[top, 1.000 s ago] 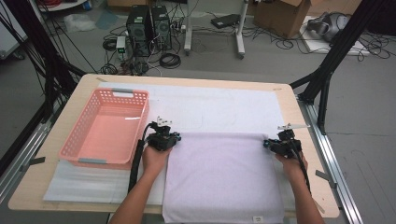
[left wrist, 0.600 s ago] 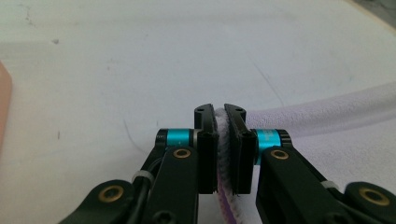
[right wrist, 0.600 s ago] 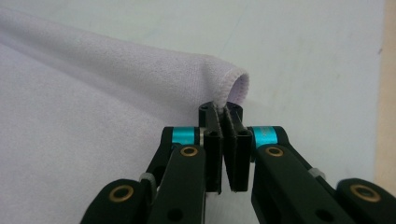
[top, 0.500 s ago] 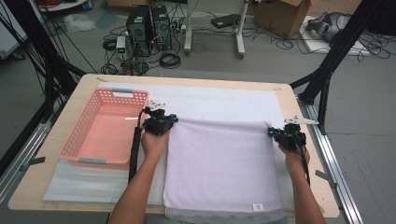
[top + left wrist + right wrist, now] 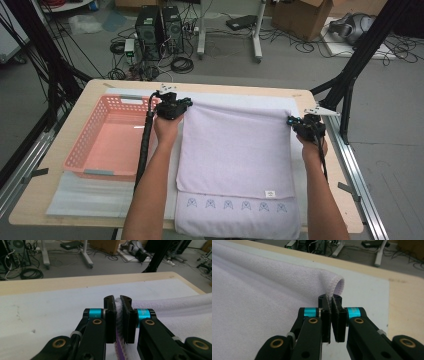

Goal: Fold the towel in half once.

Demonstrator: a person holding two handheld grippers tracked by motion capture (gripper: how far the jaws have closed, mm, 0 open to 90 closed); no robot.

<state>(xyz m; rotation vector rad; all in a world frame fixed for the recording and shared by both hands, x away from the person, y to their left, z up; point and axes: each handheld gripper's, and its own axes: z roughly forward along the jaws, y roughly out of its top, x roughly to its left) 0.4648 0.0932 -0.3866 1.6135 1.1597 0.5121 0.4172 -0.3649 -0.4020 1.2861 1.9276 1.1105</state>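
A pale lilac towel lies stretched across the table, its embroidered hem near the front edge. My left gripper is shut on the towel's far left corner, with the cloth pinched between its jaws. At the far right corner my right gripper is shut on the towel's stitched edge, which curls up over the jaw tips. Between the two grippers the far edge is held taut and lifted a little off the table.
A pink plastic basket, with nothing in it, stands at the left of the table. A white foam sheet covers the tabletop under the towel. Black frame legs stand at the right; cables and computers lie on the floor behind.
Both grippers have carried the towel's far edge away from the person toward the table's back, unfolding it. The hem with its embroidered marks has come into view at the front.
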